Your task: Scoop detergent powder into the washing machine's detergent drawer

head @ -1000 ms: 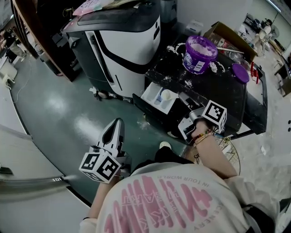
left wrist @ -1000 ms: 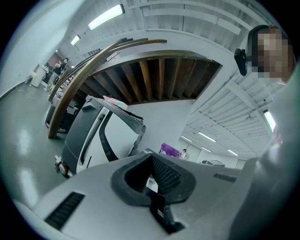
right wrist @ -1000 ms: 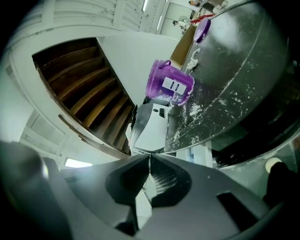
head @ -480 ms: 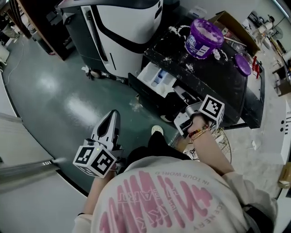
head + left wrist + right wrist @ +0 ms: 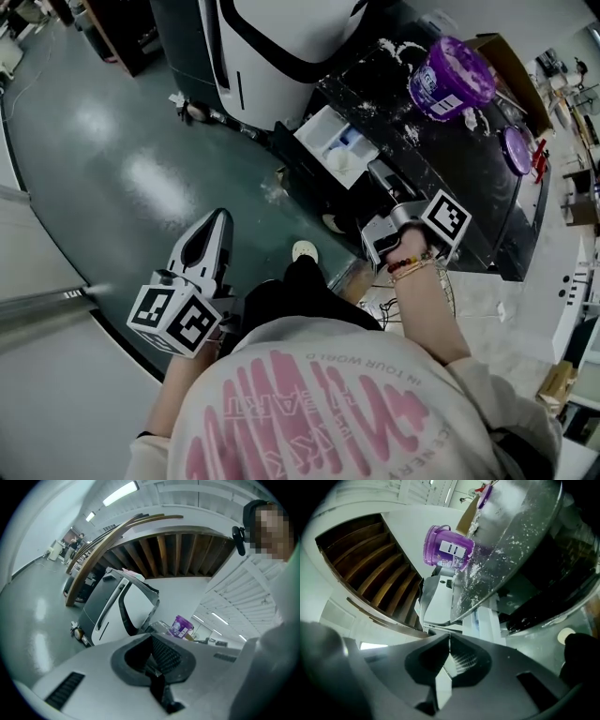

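Left tool [image 5: 221, 217] and right tool [image 5: 449, 641] are both closed on nothing and held low in front of the person, so scooping probably hasn't begun. From the right tool, the open detergent drawer [image 5: 337, 145] lies at eleven o'clock. The purple powder tub [image 5: 450, 80] sits at one o'clock on a powder-strewn black worktop [image 5: 459, 169], above a glossy green workshop floor [image 5: 103, 159].

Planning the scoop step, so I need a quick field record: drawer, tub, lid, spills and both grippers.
Detergent drawer: pulled open
Detergent tub: purple, lid off, standing on the washer top
Lid: purple, lying on that top, apart from the tub
Spilled powder: scattered on the top near the tub
Left gripper: jaws shut, empty, over the floor
Right gripper: jaws shut, empty, pointed toward the drawer
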Available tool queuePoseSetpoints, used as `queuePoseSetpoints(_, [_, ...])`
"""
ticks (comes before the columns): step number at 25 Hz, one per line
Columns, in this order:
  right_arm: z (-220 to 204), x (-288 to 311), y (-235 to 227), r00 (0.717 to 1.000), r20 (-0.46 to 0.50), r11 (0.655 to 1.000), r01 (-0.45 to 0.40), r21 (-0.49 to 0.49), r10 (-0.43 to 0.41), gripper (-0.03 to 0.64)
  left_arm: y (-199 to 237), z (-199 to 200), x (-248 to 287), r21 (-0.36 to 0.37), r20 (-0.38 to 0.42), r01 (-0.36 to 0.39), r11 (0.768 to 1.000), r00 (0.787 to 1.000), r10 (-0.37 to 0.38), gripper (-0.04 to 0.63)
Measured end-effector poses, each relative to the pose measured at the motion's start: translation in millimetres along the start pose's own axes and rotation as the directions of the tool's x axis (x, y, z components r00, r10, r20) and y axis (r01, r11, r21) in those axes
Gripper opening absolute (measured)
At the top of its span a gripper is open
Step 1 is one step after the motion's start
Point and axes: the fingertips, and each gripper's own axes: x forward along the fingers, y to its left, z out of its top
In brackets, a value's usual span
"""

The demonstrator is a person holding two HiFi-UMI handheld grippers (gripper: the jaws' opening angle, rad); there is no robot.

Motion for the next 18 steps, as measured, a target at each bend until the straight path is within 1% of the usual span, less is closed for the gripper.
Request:
queuePoseSetpoints(3, [4,11,-3,1.0,-0.005,1.0,0.006,0.013,-0.006,0.002,9,1,-3,-0.008,0.002,-0.039,0.999,0.999,0.039,0.0])
queuePoseSetpoints(7, [11,29,2,1.0,-0.016,1.0,0.001,-0.014,-0.001,0.002,20,3,-6,-0.011,-0.006,-0.091,0.996,0.996,0.091,0.0])
queuePoseSetpoints(9, [14,39,7,1.0,-0.018,0.999,-0.001,-0.047,0.0,0.002,24,5,-6,-0.007,-0.017,-0.109,0.994,0.994,0.109,0.0])
queuePoseSetpoints(12, [19,55,12,0.999,-0.031,0.991,0.01,-0.134,-0.014,0.002,27,11,-2,-0.006,-0.019,-0.131,0.991,0.991,0.131,0.0])
queuePoseSetpoints(14, [20,64,13,0.999,-0.043,0.984,0.018,-0.179,-0.026,0.002,30,18,1,-0.014,-0.004,-0.145,0.989,0.989,0.145,0.0])
queuePoseSetpoints(18, [19,74,10,0.996,-0.066,0.972,0.043,-0.231,-0.06,0.002,30,32,5,-0.012,0.031,-0.161,0.987,0.986,0.161,0.0])
